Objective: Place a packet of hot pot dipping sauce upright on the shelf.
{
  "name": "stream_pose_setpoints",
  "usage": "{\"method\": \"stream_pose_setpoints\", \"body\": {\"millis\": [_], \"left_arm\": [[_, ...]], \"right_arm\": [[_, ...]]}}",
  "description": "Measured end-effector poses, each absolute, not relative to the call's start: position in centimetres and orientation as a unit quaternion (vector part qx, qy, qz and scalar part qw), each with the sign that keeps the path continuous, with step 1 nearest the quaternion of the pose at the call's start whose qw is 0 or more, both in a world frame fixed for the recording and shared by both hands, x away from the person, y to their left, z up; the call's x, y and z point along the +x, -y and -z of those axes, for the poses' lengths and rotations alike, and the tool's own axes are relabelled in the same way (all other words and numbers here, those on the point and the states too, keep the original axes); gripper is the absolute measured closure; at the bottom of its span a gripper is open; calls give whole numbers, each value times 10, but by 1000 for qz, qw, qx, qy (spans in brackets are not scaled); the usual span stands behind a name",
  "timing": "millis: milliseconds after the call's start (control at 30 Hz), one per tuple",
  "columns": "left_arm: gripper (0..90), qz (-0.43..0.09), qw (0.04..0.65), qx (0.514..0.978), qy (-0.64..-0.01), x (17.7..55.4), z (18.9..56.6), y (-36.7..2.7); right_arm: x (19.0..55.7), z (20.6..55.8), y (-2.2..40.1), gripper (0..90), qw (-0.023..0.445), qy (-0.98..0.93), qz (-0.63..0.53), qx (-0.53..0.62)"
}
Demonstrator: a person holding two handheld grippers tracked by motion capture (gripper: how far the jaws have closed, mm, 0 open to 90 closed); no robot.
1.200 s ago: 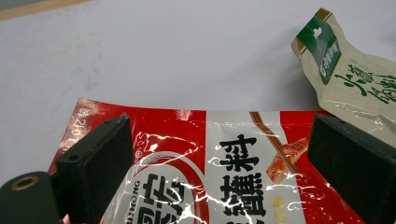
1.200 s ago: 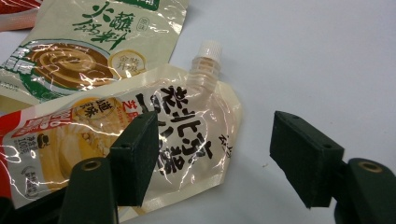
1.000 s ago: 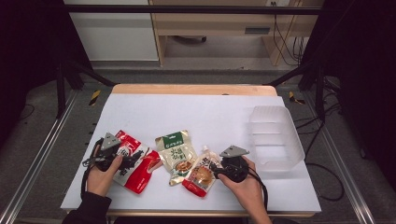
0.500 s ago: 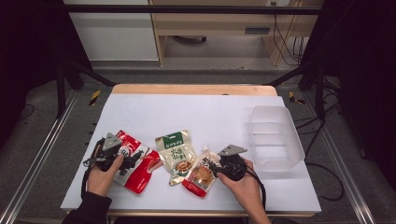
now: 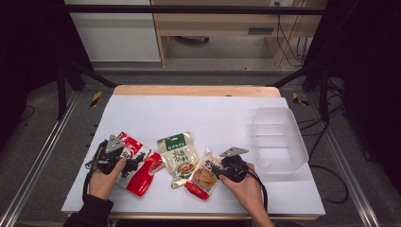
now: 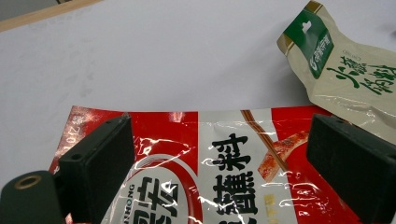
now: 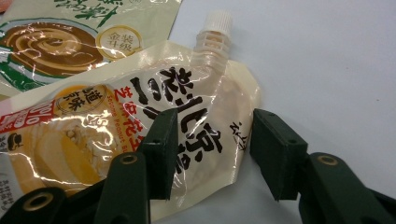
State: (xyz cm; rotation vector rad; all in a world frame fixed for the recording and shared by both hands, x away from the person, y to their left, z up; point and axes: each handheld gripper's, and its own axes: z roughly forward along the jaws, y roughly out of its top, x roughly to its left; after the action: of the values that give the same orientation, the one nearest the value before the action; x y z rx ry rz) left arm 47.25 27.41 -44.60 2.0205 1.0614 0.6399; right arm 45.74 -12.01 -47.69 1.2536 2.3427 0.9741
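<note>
On the white table (image 5: pixel 198 113), near its front edge, I see three packets in a row. My left gripper (image 6: pixel 219 172) sits over the red packet (image 5: pixel 137 163), jaws spread wide, one at either side of its printed face — nothing clamped. My right gripper (image 7: pixel 210 154) has its jaws apart, straddling the upper corner of the spouted pouch (image 7: pixel 121 140). The pouch's long axis runs diagonally; its white cap (image 7: pixel 218 21) points away from me. Between them lies the green-topped packet (image 5: pixel 178 156). A clear tub (image 5: pixel 279 139) stands to the right.
</note>
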Motion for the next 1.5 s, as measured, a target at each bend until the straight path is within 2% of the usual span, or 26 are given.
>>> {"method": "stream_pose_setpoints", "body": {"millis": [33, 133, 200, 233, 267, 333, 367, 400, 600, 700, 1000, 1267, 1500], "left_arm": [[82, -250, 376, 790, -415, 472, 446, -274], [82, -251, 373, 792, -413, 473, 446, -273], [82, -251, 373, 793, -412, 473, 446, -273], [82, -251, 373, 793, -412, 473, 446, -273], [82, -246, 372, 794, -412, 473, 446, -273], [82, -243, 370, 797, -411, 473, 446, -273], [83, -243, 370, 797, -411, 473, 446, -273], [83, -236, 370, 800, -409, 473, 446, -273], [83, -225, 374, 812, -388, 469, 436, -271], [83, -217, 402, 804, -381, 468, 425, -267], [100, -219, 443, 796, -348, 467, 393, -250], [135, -205, 461, 806, -308, 473, 375, -226], [184, -183, 464, 825, -265, 484, 362, -197]], "right_arm": [[457, 477, 120, 549, 155, -818, -340, 438], [455, 477, 119, 668, 166, -823, -334, 428], [455, 477, 119, 725, 166, -826, -332, 424], [455, 477, 119, 725, 166, -826, -332, 424], [455, 476, 118, 776, 165, -829, -333, 418], [455, 476, 117, 822, 166, -831, -331, 415], [455, 476, 117, 822, 166, -831, -331, 415], [455, 476, 116, 864, 165, -832, -334, 411], [452, 459, 119, 883, 172, -826, -362, 397], [446, 428, 123, 890, 193, -819, -396, 367], [442, 377, 117, 897, 198, -823, -436, 305], [457, 360, 102, 898, 206, -831, -441, 271], [471, 350, 79, 898, 191, -830, -461, 250]]}}
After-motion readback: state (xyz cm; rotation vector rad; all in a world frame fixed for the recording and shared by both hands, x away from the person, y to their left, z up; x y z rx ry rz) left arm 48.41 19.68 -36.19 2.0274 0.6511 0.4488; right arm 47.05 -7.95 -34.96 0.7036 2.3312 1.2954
